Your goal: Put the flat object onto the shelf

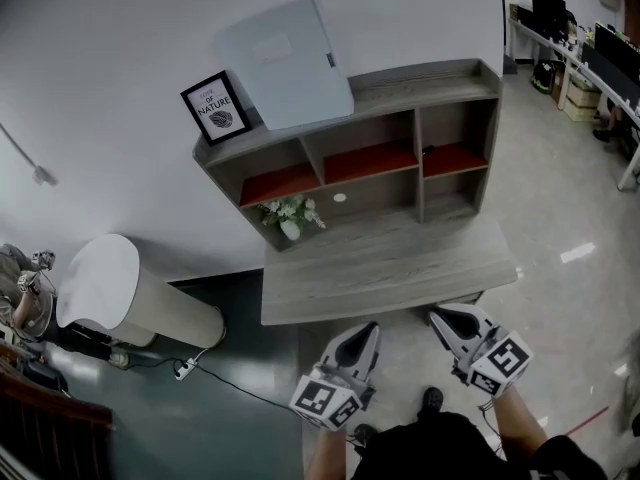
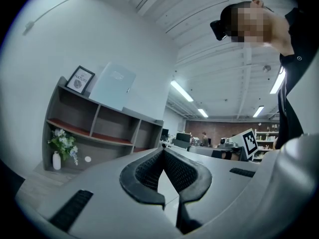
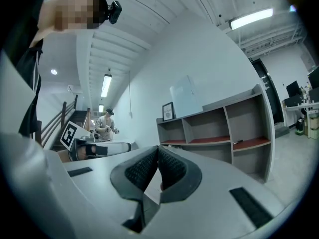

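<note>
Both jaws shut, empty: left gripper (image 1: 368, 333) lies nearer than right gripper (image 1: 440, 318) to panel (image 1: 285, 63) leaning atop shelf (image 1: 430, 84).

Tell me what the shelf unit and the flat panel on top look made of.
The shelf unit looks like wood or laminate, matte grey, with grain streaks. The flat panel is likely plastic or coated board: smooth, pale blue-grey, no grain.

The right gripper (image 3: 158, 148) fills the foreground, its dark ribbed jaws closed together with nothing between them. Beyond stands a grey shelf (image 3: 214, 124) with red-floored compartments. On its top, a pale flat panel (image 3: 185, 97) leans against the wall beside a framed picture (image 3: 168, 111).
</note>
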`<control>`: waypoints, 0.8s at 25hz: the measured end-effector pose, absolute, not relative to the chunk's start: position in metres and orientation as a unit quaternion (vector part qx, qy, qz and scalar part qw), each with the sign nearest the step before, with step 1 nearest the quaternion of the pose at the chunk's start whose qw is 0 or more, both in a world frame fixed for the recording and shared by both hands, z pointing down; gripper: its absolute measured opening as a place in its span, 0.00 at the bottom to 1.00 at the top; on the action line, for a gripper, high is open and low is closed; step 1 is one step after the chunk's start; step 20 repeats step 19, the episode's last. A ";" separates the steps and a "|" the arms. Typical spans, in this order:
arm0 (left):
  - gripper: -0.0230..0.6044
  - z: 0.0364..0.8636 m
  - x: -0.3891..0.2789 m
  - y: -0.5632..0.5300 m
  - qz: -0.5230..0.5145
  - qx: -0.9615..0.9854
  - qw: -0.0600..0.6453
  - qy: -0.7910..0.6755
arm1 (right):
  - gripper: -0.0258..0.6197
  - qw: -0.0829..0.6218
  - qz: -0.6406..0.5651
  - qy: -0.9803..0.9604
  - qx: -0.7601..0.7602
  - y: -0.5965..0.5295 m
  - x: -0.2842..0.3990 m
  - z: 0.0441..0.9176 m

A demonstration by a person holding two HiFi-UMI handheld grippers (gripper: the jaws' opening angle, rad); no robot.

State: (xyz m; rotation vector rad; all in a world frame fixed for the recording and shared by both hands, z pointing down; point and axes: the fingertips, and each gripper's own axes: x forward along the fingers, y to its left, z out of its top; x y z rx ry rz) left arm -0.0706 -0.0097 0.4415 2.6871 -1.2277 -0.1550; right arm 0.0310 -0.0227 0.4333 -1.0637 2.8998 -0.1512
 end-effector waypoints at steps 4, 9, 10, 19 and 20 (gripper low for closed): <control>0.06 0.443 -0.074 -0.005 -0.051 0.908 0.086 -0.408 | 0.06 0.022 -0.046 0.936 -0.347 -0.017 0.027 0.433; 0.06 0.438 -0.073 -0.005 -0.054 0.906 0.087 -0.412 | 0.06 0.017 -0.037 0.937 -0.346 -0.014 0.027 0.431; 0.06 0.438 -0.072 -0.005 -0.055 0.906 0.087 -0.411 | 0.06 0.016 -0.036 0.937 -0.346 -0.014 0.027 0.431; 0.06 0.436 -0.059 -0.008 -0.056 0.907 0.089 -0.408 | 0.06 0.005 -0.029 0.939 -0.343 -0.012 0.034 0.433; 0.06 0.436 -0.059 -0.008 -0.056 0.907 0.089 -0.408 | 0.06 0.005 -0.029 0.939 -0.343 -0.012 0.034 0.433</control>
